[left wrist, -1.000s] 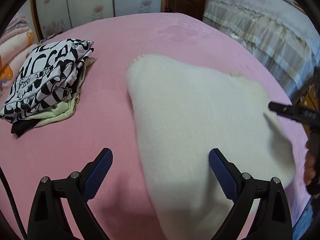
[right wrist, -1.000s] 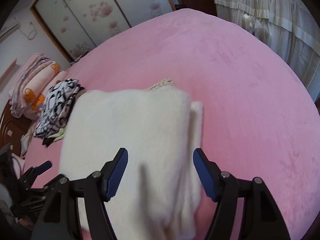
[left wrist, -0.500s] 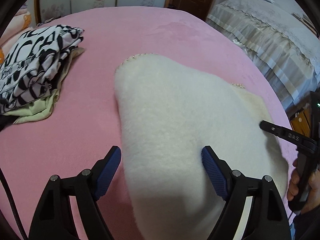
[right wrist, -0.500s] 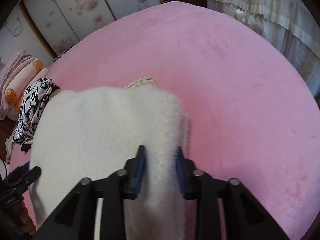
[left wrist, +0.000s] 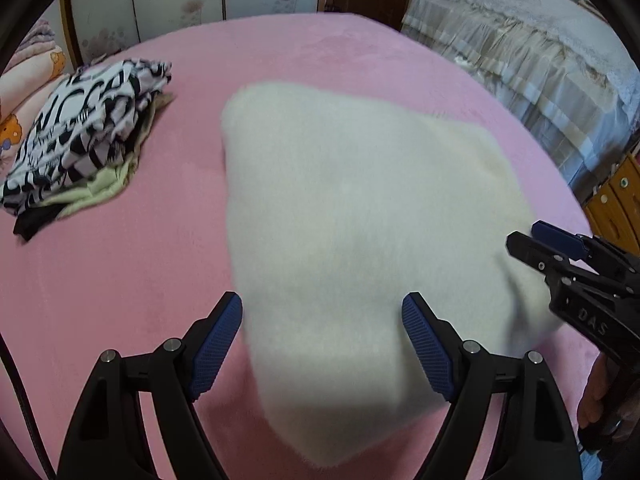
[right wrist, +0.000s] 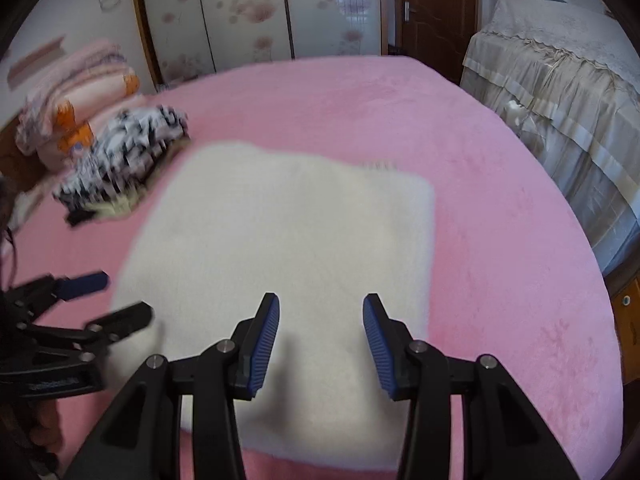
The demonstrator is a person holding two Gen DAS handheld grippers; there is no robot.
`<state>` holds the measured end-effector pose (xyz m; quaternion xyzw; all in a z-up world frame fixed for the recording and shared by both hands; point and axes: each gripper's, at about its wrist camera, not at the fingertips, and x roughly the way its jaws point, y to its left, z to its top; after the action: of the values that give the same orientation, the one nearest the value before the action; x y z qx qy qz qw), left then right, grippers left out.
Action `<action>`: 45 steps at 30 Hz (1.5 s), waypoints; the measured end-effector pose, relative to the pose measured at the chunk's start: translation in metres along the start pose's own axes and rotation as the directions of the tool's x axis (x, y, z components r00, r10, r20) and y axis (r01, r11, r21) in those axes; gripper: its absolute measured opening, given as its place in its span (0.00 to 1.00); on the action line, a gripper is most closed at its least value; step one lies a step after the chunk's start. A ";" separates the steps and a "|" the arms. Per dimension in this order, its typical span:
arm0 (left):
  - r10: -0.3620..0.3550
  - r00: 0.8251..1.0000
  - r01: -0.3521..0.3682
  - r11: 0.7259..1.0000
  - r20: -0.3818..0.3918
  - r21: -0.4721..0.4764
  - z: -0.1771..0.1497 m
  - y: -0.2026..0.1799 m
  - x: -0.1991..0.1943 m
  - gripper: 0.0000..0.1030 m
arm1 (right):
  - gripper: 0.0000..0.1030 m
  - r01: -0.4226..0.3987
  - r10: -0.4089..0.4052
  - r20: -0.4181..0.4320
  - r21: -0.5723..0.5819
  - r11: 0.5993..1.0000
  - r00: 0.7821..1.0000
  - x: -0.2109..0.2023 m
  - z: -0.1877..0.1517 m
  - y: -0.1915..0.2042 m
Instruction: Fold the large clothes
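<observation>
A cream fleece garment lies folded into a thick pad on the pink bed. My left gripper stands open and wide above its near left corner, with cloth showing between the fingers but not pressed. The right wrist view shows the same garment under my right gripper. That gripper's jaws are partly apart and closing, and the pads touch no cloth. Each gripper shows in the other's view: the right gripper at the garment's right edge, the left gripper at its left edge.
A stack of folded clothes topped by a black-and-white print sits at the bed's far left. Rolled bedding lies behind it. A second bed with a beige cover stands to the right, a wooden cabinet beside it.
The right gripper narrowed onto the garment's right fold, then drew back and rolled level, jaws now apart above the cloth. The left jaws narrowed a little and drew back slightly.
</observation>
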<state>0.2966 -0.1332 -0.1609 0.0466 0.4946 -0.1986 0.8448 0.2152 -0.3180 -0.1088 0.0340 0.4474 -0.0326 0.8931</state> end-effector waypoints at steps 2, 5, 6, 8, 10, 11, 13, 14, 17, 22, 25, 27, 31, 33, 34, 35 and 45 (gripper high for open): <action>-0.012 1.000 0.011 1.000 -0.008 -0.016 -0.007 0.004 0.007 0.78 | 0.14 0.043 -0.043 -0.026 -0.005 0.999 0.999 0.010 -0.011 -0.008; -0.035 0.999 0.035 0.999 0.001 -0.029 -0.012 0.006 0.008 0.78 | 0.00 0.037 -0.036 -0.022 0.034 0.999 0.999 0.009 -0.017 -0.033; -0.035 0.999 0.035 0.999 0.001 -0.028 -0.012 0.006 0.008 0.79 | 0.00 0.016 -0.015 -0.022 0.055 0.998 1.000 0.006 -0.017 -0.039; -0.032 0.999 0.032 0.999 0.003 -0.031 -0.012 0.007 0.008 0.79 | 0.00 0.016 -0.015 -0.016 0.057 0.998 1.000 0.001 -0.019 -0.040; -0.029 1.000 0.029 0.999 0.004 -0.030 -0.013 0.008 0.008 0.79 | 0.00 0.038 -0.038 -0.010 0.045 0.998 0.999 -0.002 -0.022 -0.034; -0.029 1.000 0.029 0.999 0.004 -0.031 -0.013 0.008 0.008 0.79 | 0.00 0.045 -0.045 -0.008 0.046 0.998 0.999 -0.004 -0.024 -0.033; -0.028 1.000 0.028 0.999 0.004 -0.029 -0.012 0.008 0.008 0.79 | 0.00 0.045 -0.045 -0.007 0.066 0.997 0.999 -0.006 -0.026 -0.035; -0.027 1.000 0.027 0.999 0.004 -0.026 -0.012 0.008 0.007 0.78 | 0.00 0.041 -0.041 -0.005 0.079 0.996 0.999 -0.008 -0.027 -0.037; -0.020 1.000 0.020 1.000 0.001 -0.023 -0.013 0.006 0.005 0.78 | 0.00 0.041 -0.041 -0.002 0.105 0.994 0.999 -0.015 -0.032 -0.039; -0.011 1.000 0.010 1.000 -0.006 -0.029 -0.017 0.002 -0.005 0.78 | 0.03 0.034 -0.031 -0.019 0.173 0.984 0.999 -0.028 -0.042 -0.041; -0.005 1.000 0.004 0.999 -0.012 -0.035 -0.022 0.000 -0.015 0.78 | 0.07 0.015 -0.014 -0.005 0.228 0.973 1.000 -0.044 -0.049 -0.037; 0.008 1.000 -0.009 0.999 -0.014 -0.040 -0.026 0.000 -0.023 0.78 | 0.20 -0.002 0.000 0.006 0.265 0.964 1.000 -0.053 -0.055 -0.031; 0.025 1.000 -0.025 0.998 -0.001 -0.059 -0.034 0.002 -0.047 0.78 | 0.36 -0.017 0.013 0.014 0.309 0.951 1.000 -0.069 -0.069 -0.019; 0.032 0.999 -0.031 0.997 0.003 -0.074 -0.039 0.005 -0.059 0.78 | 0.36 -0.018 0.017 0.006 0.311 0.950 1.000 -0.074 -0.075 -0.013; 0.033 0.999 -0.033 0.996 0.005 -0.081 -0.041 0.007 -0.064 0.78 | 0.36 -0.018 0.019 -0.001 0.308 0.951 1.000 -0.076 -0.077 -0.010; 0.034 0.999 -0.033 0.996 0.006 -0.088 -0.043 0.008 -0.068 0.78 | 0.36 -0.019 0.022 -0.006 0.305 0.952 1.000 -0.077 -0.079 -0.008; 0.047 0.999 -0.045 0.991 0.012 -0.124 -0.048 0.013 -0.089 0.78 | 0.59 -0.039 0.037 0.013 0.255 0.966 0.999 -0.097 -0.076 0.005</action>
<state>0.2240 -0.0828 -0.1107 0.0039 0.4986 -0.1483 0.8541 0.0971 -0.3031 -0.0761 0.1574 0.4352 -0.0727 0.8835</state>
